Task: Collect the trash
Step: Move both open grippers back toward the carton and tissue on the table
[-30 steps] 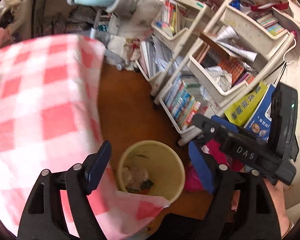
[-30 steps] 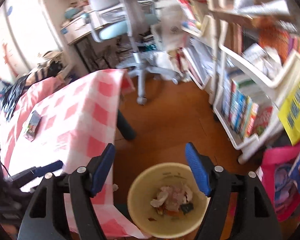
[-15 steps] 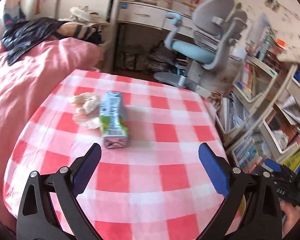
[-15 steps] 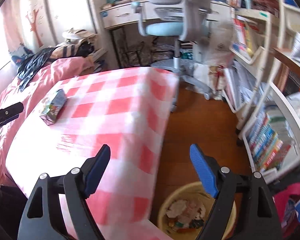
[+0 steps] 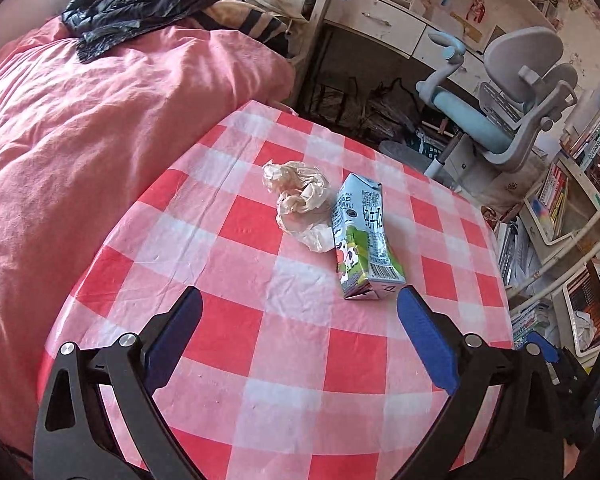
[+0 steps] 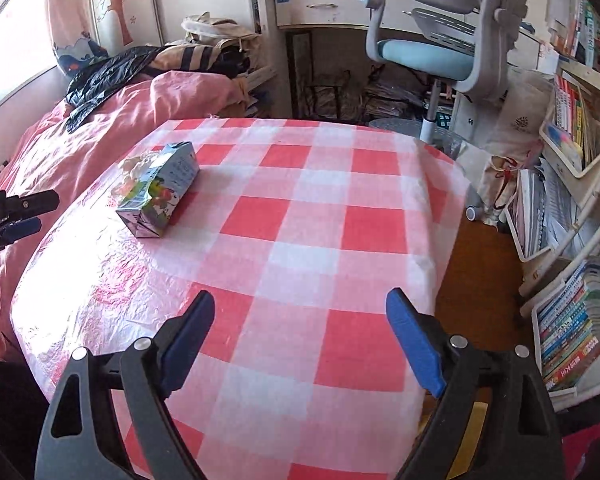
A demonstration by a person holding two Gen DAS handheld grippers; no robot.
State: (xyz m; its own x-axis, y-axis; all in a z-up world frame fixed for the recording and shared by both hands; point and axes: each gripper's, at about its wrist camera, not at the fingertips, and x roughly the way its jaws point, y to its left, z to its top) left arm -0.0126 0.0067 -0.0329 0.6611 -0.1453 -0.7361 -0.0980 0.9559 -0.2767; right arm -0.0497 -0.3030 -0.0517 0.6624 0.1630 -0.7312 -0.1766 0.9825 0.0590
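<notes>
Two bits of trash left on the table (image 5: pixel 300 360): a milk carton (image 5: pixel 364 240) lying on its side and a crumpled wrapper (image 5: pixel 300 204) touching its far-left side, both toward the bed (image 5: pixel 80 140) end of the checked cloth. Left gripper (image 5: pixel 298 344) hangs over the near cloth with jaws spread wide and nothing between them, its right finger tip close to the carton's near end; my guess is it is lined up for the carton or wrapper next. Right gripper (image 6: pixel 300 340) sits further off toward the table's other side, well apart from the carton (image 6: pixel 158 192); its jaws have just been opening, they stand apart and nothing is in them, so probably waiting while the left one works. From the right wrist view the wrapper is almost wholly behind the carton, only a pale edge showing. The bin is hardly in view: a yellow sliver at the bottom right of that view may be its rim, can't confirm. Carton print too small to read properly. The left gripper's tips show at the left edge of the right view, cut off. Whether the carton is empty or squashed, hard to say.
</notes>
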